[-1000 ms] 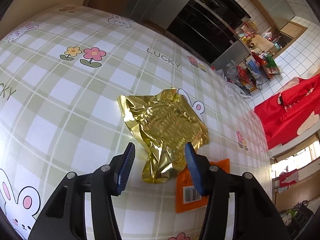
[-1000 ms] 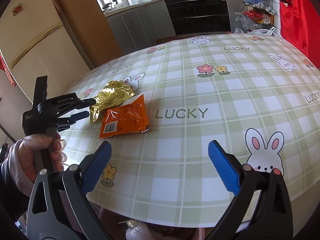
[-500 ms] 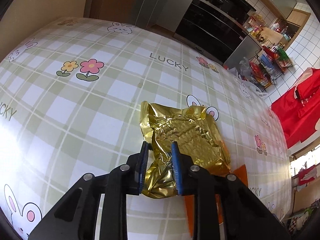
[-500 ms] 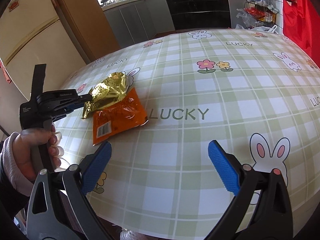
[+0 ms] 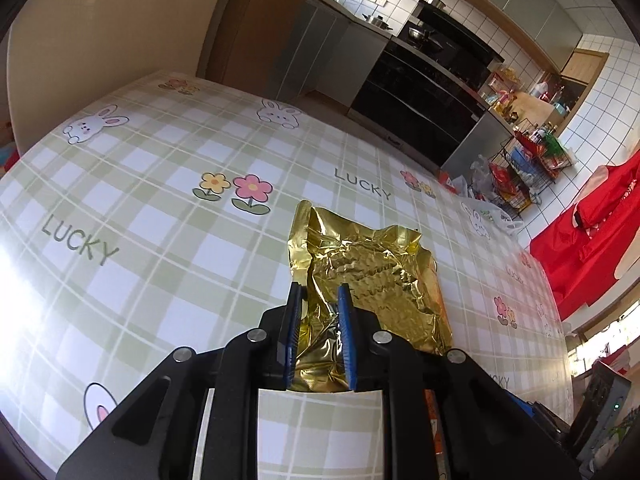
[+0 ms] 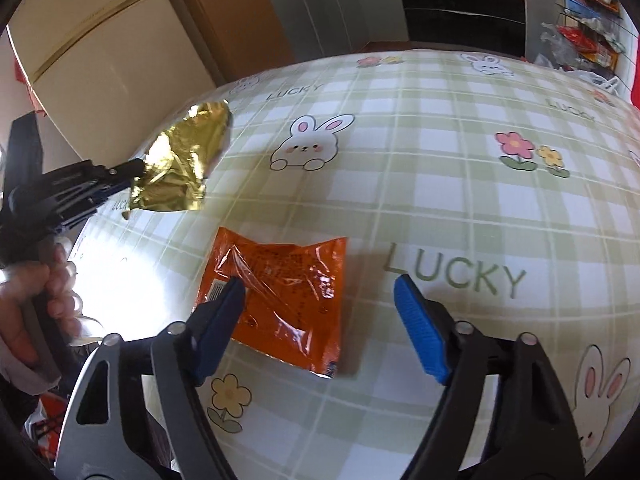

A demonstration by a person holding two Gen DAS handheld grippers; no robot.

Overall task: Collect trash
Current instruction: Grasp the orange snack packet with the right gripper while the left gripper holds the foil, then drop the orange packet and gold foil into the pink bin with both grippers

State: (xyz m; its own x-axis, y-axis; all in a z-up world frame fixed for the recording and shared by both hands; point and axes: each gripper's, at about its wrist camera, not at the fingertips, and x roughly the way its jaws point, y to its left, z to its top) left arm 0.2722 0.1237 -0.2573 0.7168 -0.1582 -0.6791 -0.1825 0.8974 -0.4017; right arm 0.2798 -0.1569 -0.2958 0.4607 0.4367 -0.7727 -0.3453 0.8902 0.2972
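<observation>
Right gripper (image 6: 320, 312): black frame, blue pads, jaws spread wide, poised low over a crinkled orange plastic snack wrapper (image 6: 280, 296) lying flat on the green-and-white checked tablecloth (image 6: 440, 184) printed with rabbits, flowers and "LUCKY". Left gripper (image 5: 320, 332): jaws clenched on the near end of a crumpled gold foil wrapper (image 5: 372, 276), carried lifted above the cloth. Beyond: grey kitchen cabinets (image 5: 336, 52), black oven front (image 5: 420, 96).

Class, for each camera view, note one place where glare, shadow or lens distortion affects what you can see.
Left wrist view: sun glare whitens the tablecloth at the left edge; fisheye bows the checks. Right wrist view: glare burns out the cloth left of the orange wrapper; the lifted gold wrapper casts a shadow.
</observation>
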